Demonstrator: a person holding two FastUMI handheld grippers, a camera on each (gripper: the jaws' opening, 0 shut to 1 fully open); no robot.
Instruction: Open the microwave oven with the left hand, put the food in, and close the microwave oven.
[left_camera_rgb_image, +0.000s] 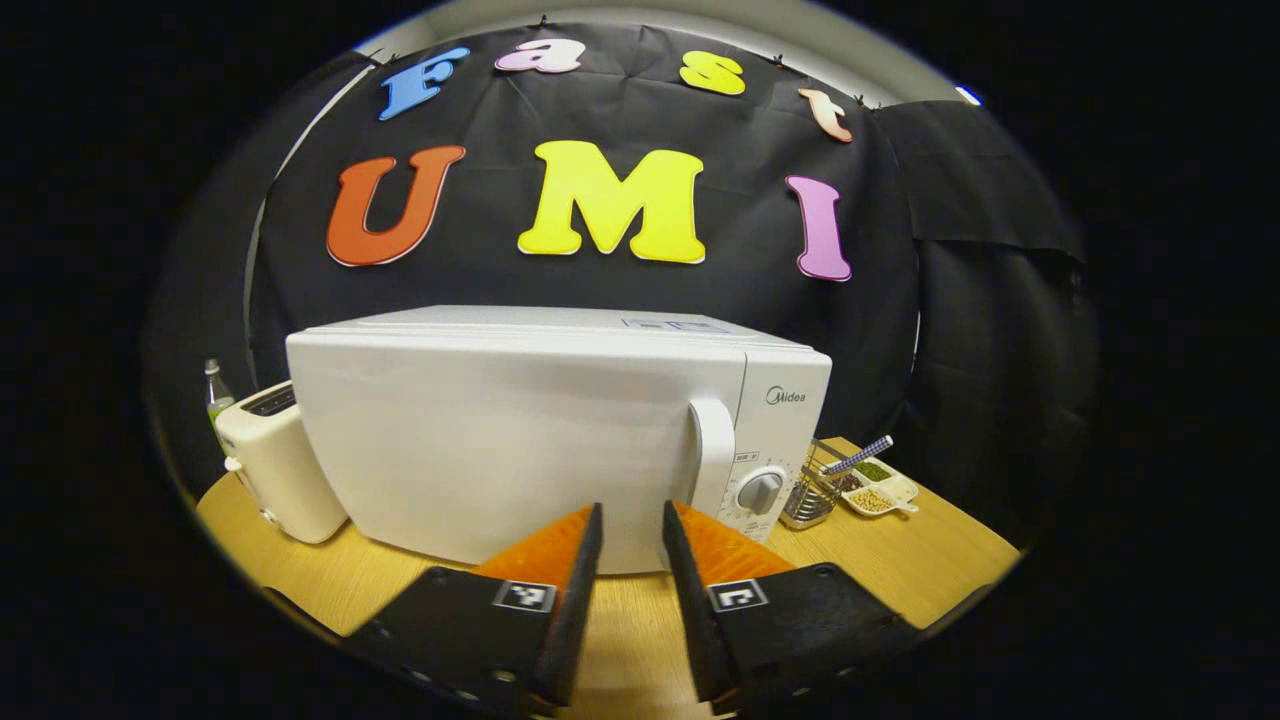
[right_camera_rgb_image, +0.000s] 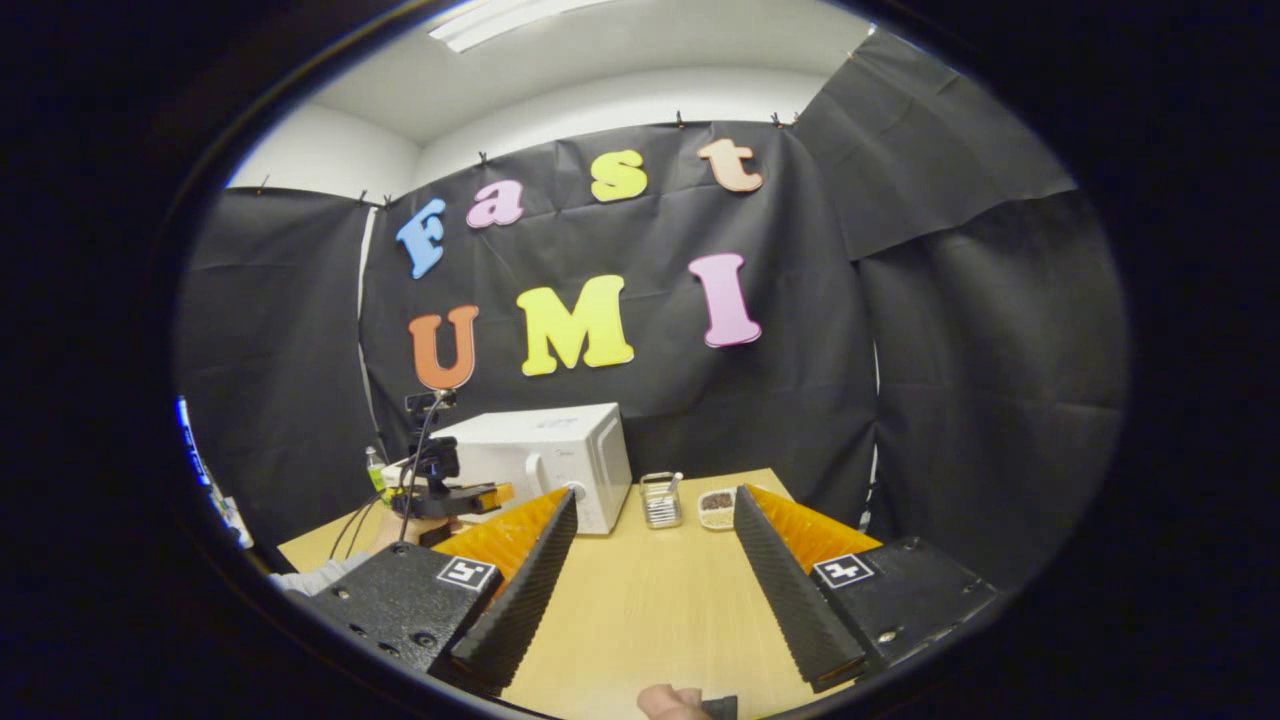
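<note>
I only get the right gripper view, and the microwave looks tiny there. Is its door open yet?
Observer: No. In the left gripper view the microwave has its door shut flat.
Operator: Where's the handle?
Observer: The handle stands upright at the door's right edge, beside the dial.
Operator: Is the left tool holding it?
Observer: No. The left tool points at the door just left of the handle, its fingers slightly apart with nothing between them.
</note>
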